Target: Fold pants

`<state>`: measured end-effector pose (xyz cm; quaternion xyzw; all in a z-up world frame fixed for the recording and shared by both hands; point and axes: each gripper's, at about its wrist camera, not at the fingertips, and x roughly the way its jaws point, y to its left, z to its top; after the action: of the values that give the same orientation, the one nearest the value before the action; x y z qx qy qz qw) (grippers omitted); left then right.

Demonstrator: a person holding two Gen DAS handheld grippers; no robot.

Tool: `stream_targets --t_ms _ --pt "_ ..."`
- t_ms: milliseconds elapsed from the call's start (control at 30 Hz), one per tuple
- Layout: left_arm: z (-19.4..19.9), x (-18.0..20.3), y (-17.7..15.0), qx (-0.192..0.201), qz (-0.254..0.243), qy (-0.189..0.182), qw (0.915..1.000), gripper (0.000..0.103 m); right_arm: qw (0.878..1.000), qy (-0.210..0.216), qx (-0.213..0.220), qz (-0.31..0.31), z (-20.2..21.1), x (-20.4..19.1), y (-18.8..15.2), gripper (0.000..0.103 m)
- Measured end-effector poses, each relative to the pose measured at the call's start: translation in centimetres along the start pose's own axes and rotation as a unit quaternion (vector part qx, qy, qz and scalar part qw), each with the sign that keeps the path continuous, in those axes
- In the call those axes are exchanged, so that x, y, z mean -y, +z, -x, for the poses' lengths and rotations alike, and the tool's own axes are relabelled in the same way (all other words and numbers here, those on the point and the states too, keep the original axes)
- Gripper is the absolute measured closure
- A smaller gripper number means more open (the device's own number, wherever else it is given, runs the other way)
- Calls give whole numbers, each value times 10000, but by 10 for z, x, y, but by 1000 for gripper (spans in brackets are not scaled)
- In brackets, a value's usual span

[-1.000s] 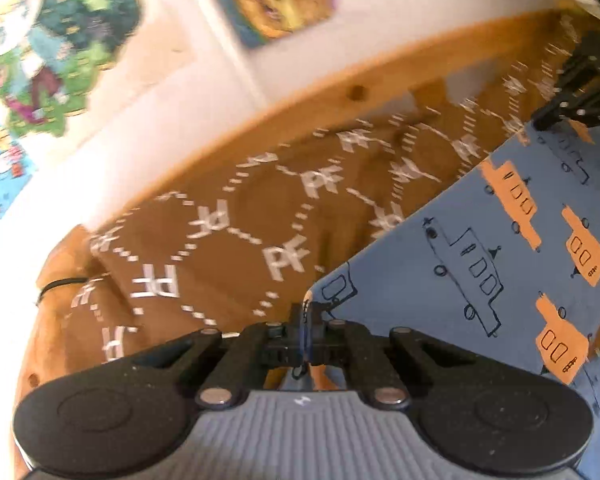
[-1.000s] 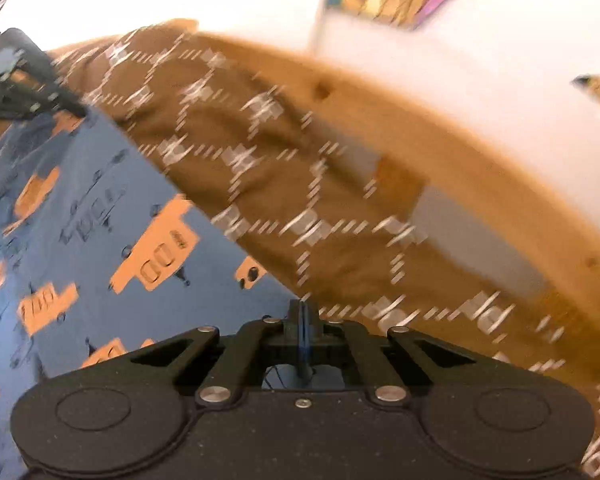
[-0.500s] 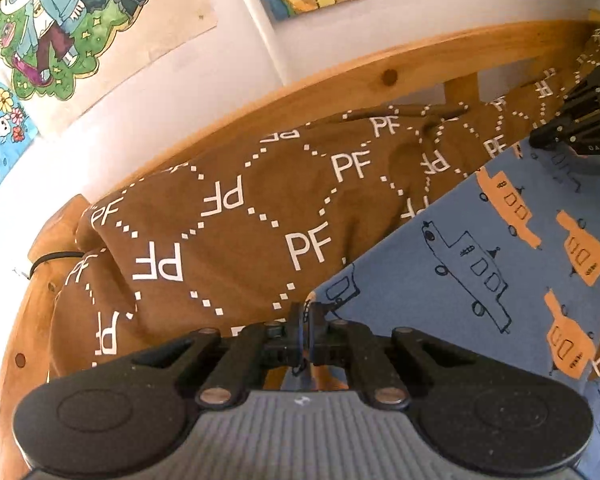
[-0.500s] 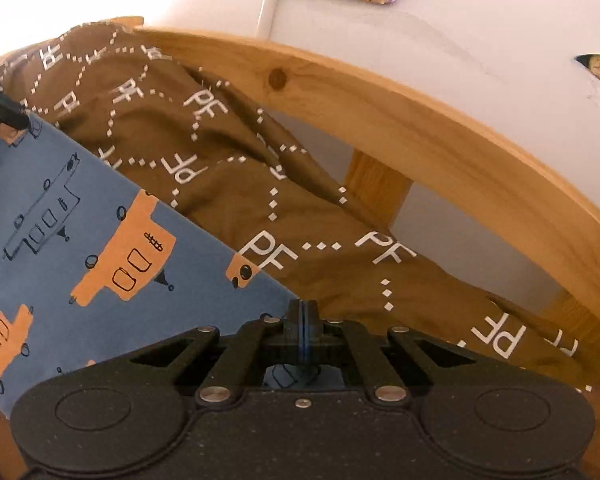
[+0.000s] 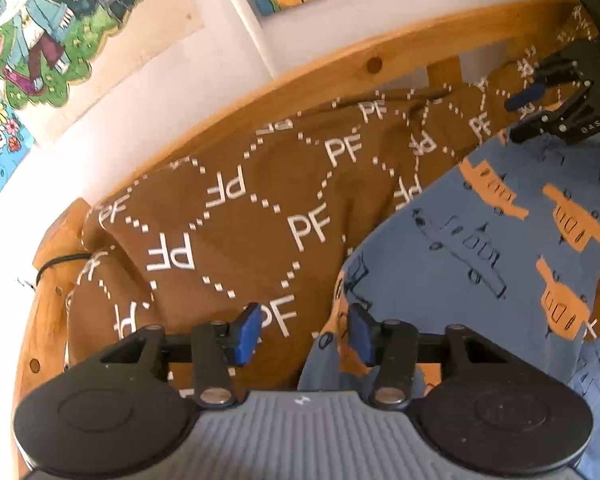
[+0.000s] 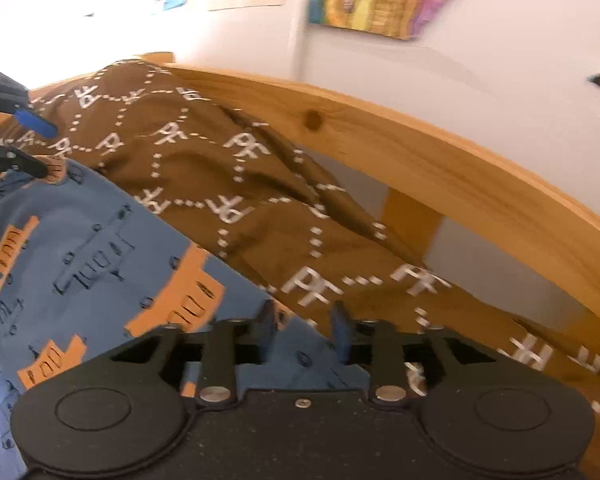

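Left wrist view: both grippers' jaws parted, gripping nothing, over blue pants (image 5: 500, 232) on brown blanket (image 5: 236, 216)

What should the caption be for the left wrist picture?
Open left tongs over blue truck-print pants on a brown PF blanket.

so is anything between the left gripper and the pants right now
Nothing visible. The left gripper is open right at the corner of the blue pants, which lie flat on the brown blanket; only the blanket shows between its pads.
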<state>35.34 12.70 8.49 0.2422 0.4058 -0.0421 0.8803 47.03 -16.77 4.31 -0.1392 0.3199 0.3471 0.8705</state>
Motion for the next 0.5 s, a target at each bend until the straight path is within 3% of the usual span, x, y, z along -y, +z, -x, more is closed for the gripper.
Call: stream_targets --t_ms 33,167,200,233,267,333,500 --pt "-3 0 0 -50 16 -22 10000 55 9999 73 -36 67 -5 -1 2 42" --pt "-7 1 2 -184 -94 -64 9998 71 9984 159 -301 441 -27 -8 8 44" --pt "-9 1 2 -220 -116 -99 9996 80 9977 206 -410 505 -32 -9 9 48" --pt "-9 1 3 -238 -125 -131 9996 87 9970 206 -497 549 -37 -9 8 59" --pt "-9 1 2 -227 -133 -143 9996 90 9966 138 -556 585 -39 -11 6 79" --pt "-7 3 1 -158 -186 -162 9996 97 9969 182 -538 547 -38 -12 3 100" --pt "11 10 -7 205 -256 -30 9995 100 9976 -38 -235 643 2 -29 -8 103"
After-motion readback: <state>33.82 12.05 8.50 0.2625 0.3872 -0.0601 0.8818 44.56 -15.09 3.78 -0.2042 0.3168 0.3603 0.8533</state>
